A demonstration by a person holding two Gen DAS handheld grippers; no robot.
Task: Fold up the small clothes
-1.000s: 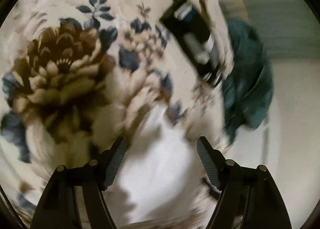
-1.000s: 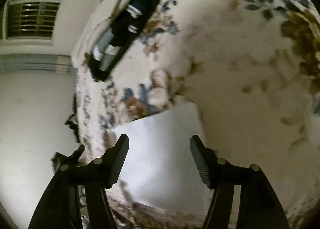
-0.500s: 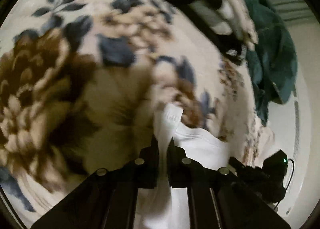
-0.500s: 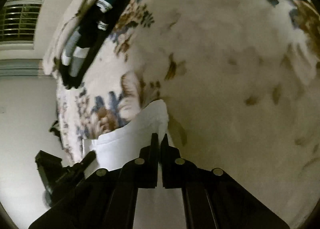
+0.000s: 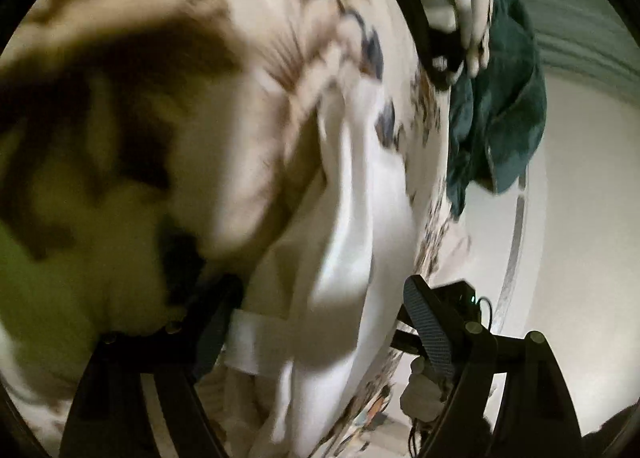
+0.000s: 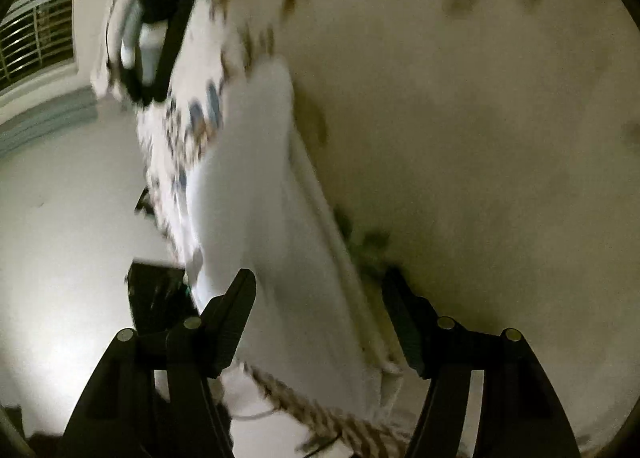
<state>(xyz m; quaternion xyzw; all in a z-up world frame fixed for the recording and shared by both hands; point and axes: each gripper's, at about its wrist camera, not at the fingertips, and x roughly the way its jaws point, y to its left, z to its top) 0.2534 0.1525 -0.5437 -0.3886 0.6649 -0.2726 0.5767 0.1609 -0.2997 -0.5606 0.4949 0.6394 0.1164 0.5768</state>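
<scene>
- Left wrist view: the left gripper [image 5: 320,322] stood with its 2 fingers spread wide and holding nothing. The small white soft cloth garment [image 5: 356,218] lay between and beyond them, crumpled in loose folds on the cream floral-print bedspread [image 5: 272,34] near its edge. A dark teal cloth [image 5: 500,106] hung over that edge farther off.
- The picture was blurred, so the seams and hems were hard to tell.
- Right wrist view: the right gripper [image 6: 320,318] was also wide open and empty, the white garment [image 6: 256,186] running away between its fingers along the bedspread [image 6: 460,118] edge.
- The garment looked light, limp and thin; it would likely sag and bunch, not hold a crease unaided.
- A corner or the hem edge seemed the best place to pinch, 1 gripper at each end.
</scene>
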